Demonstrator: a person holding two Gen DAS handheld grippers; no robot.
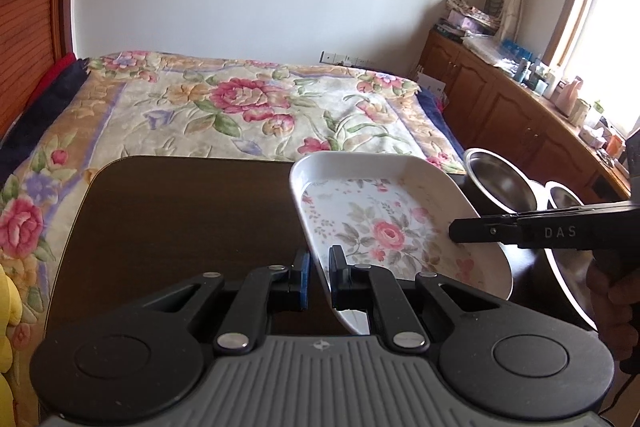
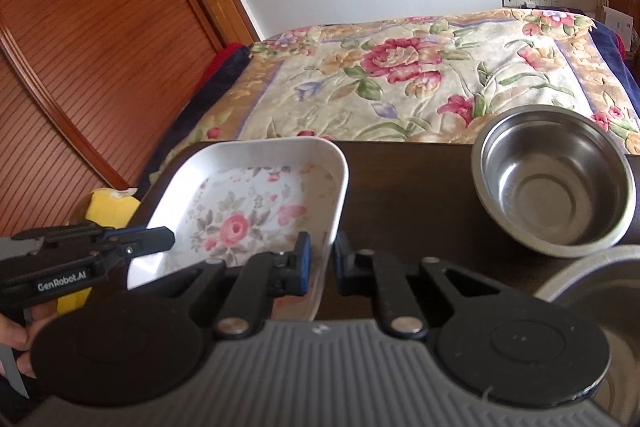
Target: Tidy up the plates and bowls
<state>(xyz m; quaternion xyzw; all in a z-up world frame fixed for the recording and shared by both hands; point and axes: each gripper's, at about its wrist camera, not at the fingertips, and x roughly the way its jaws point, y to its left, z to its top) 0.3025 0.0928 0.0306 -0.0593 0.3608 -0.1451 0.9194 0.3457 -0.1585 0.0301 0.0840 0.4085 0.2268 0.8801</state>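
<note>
Both the left gripper (image 1: pixel 319 277) and the right gripper (image 2: pixel 322 263) are clamped on opposite rims of the flowered plate (image 2: pixel 256 207), held tilted above the table (image 1: pixel 180 211), while two steel bowls (image 2: pixel 554 179) beyond the right gripper look unsorted.

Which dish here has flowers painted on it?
The white square plate, pinched by both tongs. The two bowls, one beyond it and one at the edge, are plain steel.
</note>
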